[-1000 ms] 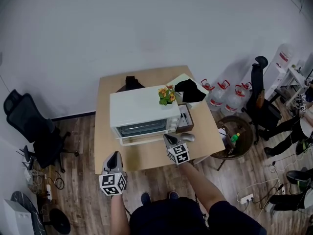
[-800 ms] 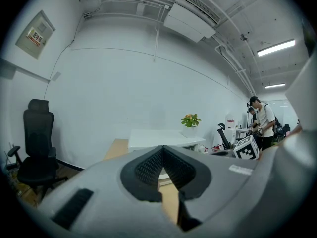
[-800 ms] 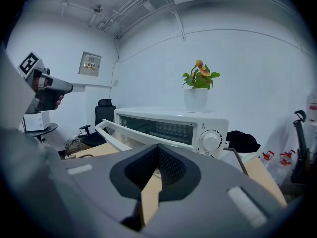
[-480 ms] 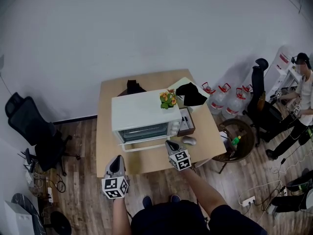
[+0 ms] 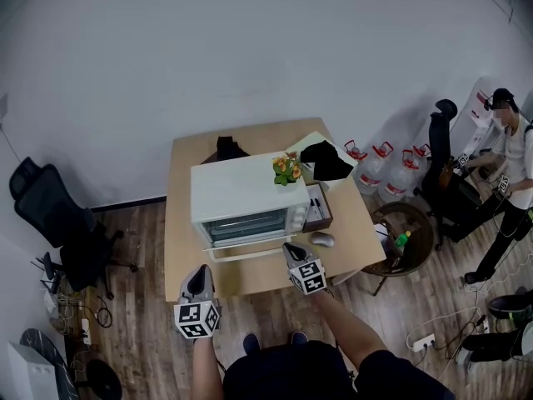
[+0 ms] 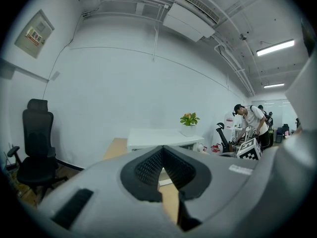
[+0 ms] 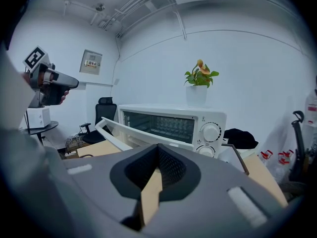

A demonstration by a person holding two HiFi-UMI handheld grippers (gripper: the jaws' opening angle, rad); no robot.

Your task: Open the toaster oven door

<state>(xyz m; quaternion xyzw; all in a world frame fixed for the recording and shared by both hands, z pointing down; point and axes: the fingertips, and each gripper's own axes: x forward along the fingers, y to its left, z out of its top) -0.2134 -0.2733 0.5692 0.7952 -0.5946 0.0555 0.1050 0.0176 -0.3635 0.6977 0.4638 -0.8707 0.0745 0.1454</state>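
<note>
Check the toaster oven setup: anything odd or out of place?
One oddity: a potted plant stands on top of the toaster oven, a poor spot near heat. The oven door hangs partly open; nothing spilled.

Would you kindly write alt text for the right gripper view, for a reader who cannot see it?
A white toaster oven sits on a wooden table with its door partly open, tilted out toward the camera. The right gripper fills the foreground, its jaws closed and empty, pointing at the oven. A potted plant stands on the oven's top.

Bright, even light; fisheye edges.
</note>
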